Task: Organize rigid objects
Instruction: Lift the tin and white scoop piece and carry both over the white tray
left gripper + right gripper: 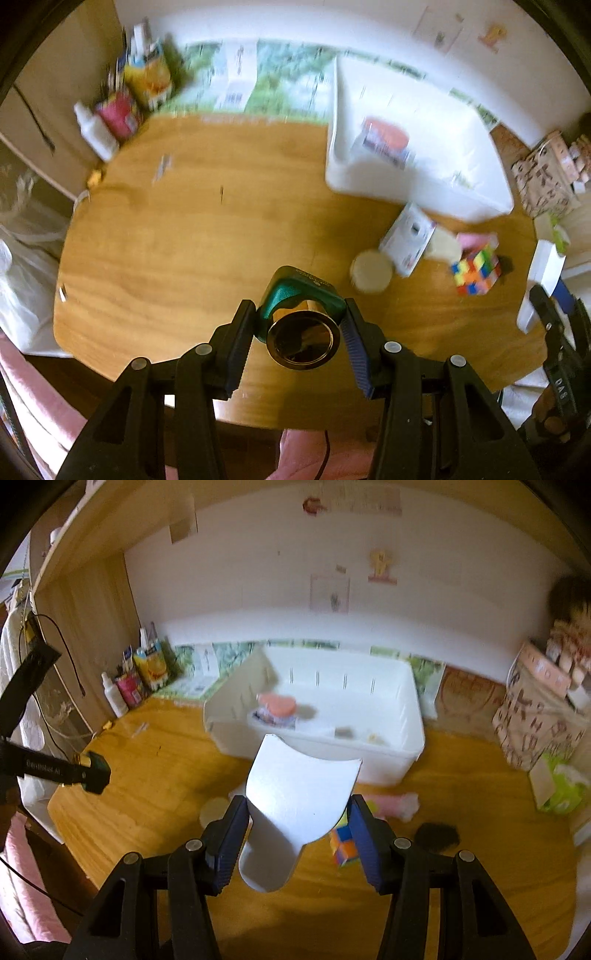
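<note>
My left gripper (301,325) is shut on a green bottle with a gold cap (301,317), held above the wooden table (184,240); it also shows in the right wrist view (94,771). My right gripper (297,812) is shut on a white box (295,801), held above the table; the box also shows in the left wrist view (543,280). A white bin (369,716) stands at the back with a pink-lidded jar (277,709) inside. A colourful cube (476,273), a round white lid (371,271) and a small white carton (406,240) lie on the table.
Bottles and cartons (136,92) stand at the table's back left corner. A patterned bag (535,716) stands at the right. A pink soft thing (399,803) and a dark object (437,834) lie near the cube (345,845).
</note>
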A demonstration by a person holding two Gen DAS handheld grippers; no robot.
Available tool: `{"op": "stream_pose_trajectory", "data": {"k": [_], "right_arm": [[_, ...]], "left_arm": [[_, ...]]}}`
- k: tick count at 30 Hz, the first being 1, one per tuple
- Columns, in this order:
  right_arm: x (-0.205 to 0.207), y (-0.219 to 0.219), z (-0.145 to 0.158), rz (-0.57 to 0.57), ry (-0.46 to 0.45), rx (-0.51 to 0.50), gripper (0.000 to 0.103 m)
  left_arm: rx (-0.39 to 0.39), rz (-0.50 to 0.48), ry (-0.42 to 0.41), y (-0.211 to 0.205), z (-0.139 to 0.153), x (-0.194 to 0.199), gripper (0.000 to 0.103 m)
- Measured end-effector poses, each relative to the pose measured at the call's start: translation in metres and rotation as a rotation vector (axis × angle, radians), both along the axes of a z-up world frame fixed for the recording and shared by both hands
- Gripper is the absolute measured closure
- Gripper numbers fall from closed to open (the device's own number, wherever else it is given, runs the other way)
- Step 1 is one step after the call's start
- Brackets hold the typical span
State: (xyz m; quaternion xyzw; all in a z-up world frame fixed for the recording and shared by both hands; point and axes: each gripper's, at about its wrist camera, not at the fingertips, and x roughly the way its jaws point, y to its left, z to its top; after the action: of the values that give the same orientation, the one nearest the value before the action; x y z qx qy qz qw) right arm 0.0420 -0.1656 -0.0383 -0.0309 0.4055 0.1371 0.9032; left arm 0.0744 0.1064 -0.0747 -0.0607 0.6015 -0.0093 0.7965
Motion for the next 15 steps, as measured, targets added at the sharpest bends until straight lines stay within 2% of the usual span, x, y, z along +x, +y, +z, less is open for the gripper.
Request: {"op": "stream_pose_trajectory", "data": {"k": [5,15], "right_arm": [[0.014,-0.004,0.012,-0.021,-0.061,0.014,0.047],[0.049,-0.006,0.018,-0.085,-0.169,0.042,0.047]], "left_arm": [[-0.064,-0.042,-0.147,-0.010,0.028,0.026,0.052],[-0.215,-0.046,-0.288,-0.016,0.039,0.080,0.052]]}}
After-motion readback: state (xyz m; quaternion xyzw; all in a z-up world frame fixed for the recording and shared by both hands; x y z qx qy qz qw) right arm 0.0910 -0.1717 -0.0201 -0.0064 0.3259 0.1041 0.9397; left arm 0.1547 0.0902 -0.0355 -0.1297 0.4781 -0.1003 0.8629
